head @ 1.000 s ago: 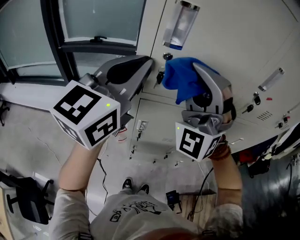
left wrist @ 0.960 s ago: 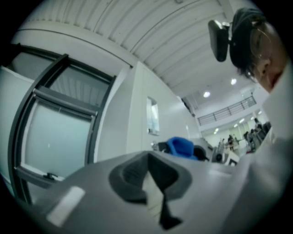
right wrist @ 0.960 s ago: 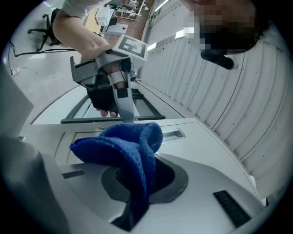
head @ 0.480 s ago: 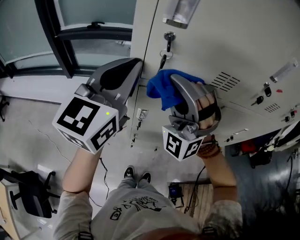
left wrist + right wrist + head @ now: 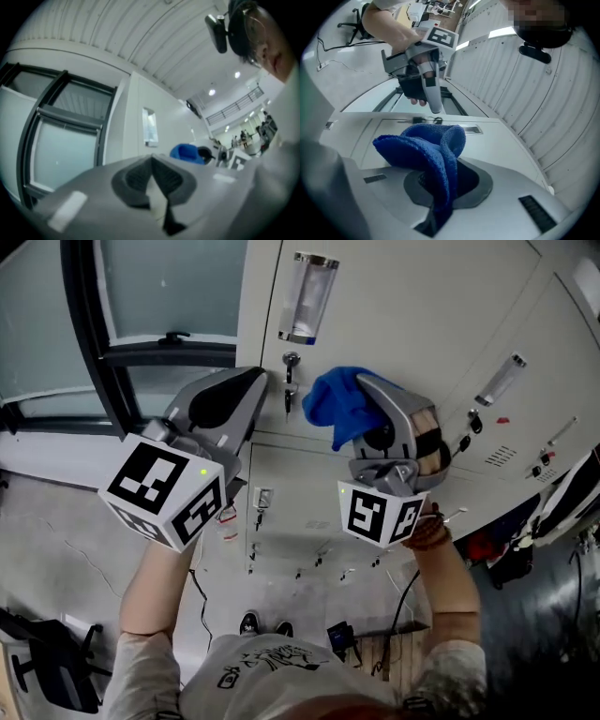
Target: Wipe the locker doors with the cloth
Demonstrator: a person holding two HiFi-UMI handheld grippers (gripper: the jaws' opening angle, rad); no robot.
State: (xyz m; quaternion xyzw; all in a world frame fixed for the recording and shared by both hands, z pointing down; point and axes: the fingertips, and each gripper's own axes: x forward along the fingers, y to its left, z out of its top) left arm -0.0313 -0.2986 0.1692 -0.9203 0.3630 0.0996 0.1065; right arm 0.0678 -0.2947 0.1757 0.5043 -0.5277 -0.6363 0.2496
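Pinching blue cloth by locker door: right tool; left tool pressed together.

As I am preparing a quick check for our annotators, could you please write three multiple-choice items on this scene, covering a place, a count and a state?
1. Where is the blue terry cloth?
A. On the floor.
B. In the right hand-held gripper, by a pale metal locker door.
C. Draped over the window frame.

2. How many hand-held grippers hold something?
A. None.
B. One.
C. Both.

3. How do the jaws of the left hand-held gripper stand?
A. Wide apart.
B. Shut on a key.
C. Shut, with nothing between.

Answers:
1 B, since the right gripper view shows its jaws pinching the cloth.
2 B, since only the right one carries anything.
3 C, since the pads meet in the left gripper view.
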